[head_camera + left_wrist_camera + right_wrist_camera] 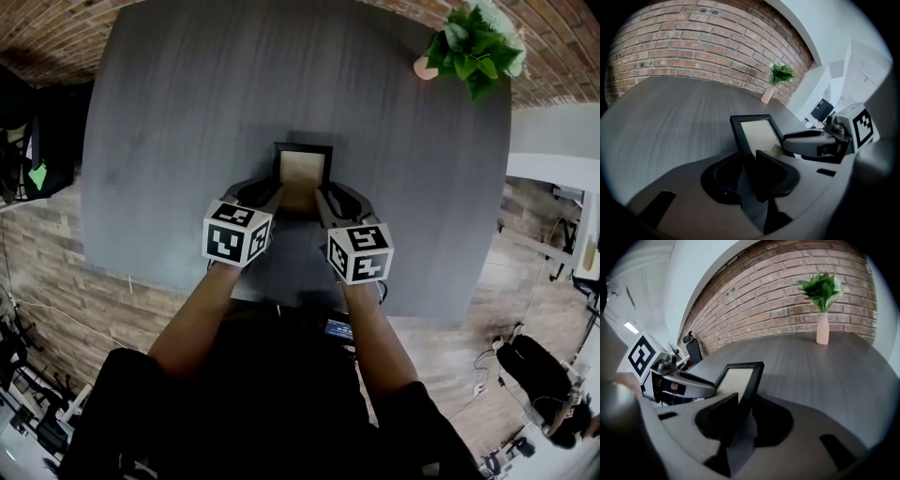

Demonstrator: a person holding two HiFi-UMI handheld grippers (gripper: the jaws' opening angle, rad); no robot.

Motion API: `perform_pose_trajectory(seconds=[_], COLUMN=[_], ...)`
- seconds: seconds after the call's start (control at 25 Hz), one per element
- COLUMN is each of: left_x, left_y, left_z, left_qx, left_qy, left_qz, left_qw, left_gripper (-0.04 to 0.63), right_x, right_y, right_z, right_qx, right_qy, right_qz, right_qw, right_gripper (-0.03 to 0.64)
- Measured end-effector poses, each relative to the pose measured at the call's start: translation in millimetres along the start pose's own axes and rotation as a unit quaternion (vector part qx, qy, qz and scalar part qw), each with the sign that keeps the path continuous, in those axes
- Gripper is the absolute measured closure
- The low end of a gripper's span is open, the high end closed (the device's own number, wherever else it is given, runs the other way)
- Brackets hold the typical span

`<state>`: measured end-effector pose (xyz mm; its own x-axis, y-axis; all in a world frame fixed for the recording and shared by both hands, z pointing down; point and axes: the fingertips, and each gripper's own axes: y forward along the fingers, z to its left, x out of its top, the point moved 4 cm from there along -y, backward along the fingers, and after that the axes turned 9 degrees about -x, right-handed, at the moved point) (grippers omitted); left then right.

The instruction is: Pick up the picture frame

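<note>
A small picture frame [302, 168] with a black border and a tan face is near the middle of the dark grey table [178, 122]. My left gripper [279, 194] is shut on its left edge and my right gripper [322, 195] on its right edge. In the left gripper view the frame [758, 133] stands between the jaws of the left gripper [751, 171], with the right gripper [812, 140] across from it. In the right gripper view the right gripper [740, 417] pinches the border of the frame [738, 379], and the left gripper [682, 384] holds the other side. Whether the frame touches the table I cannot tell.
A green plant in a pink vase [471, 45] stands at the table's far right edge, also the plant [778, 77] and the plant [821, 301] in the gripper views. A brick wall [787, 291] runs behind the table. Office gear lies on the floor at both sides.
</note>
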<state>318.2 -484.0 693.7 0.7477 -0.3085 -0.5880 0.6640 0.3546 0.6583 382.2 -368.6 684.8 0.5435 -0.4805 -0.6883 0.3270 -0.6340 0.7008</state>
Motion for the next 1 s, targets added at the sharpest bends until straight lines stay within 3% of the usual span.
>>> perform_pose_trajectory(seconds=[0.24,0.44,0.8,1.0], left_x=[44,88,138,139], left_y=[-31,-69,-170,-221], left_z=[-39,-80,-141,-173], left_qx=[0.008,0.010,0.013,-0.007], left_qy=[0.039,0.085,0.156,0.197], left_qz=[-0.067,-0.134,-0.254,-0.301], left_qw=[0.9970,0.9873,0.9544,0.9331], left_gripper=[0.509,0.512,0.518,0.520], right_x=[44,88,150,155], right_y=[-48,-99,-202,-253], right_z=[-5,-5,40,68], right_qx=[-0.007,-0.014,-0.021,-0.039], right_qy=[-0.010,-0.022,-0.066,-0.079], right_qz=[-0.082,-0.166,-0.306,-0.361], right_qw=[0.997,0.986,0.949,0.929], right_gripper=[0.520,0.525,0.526,0.526])
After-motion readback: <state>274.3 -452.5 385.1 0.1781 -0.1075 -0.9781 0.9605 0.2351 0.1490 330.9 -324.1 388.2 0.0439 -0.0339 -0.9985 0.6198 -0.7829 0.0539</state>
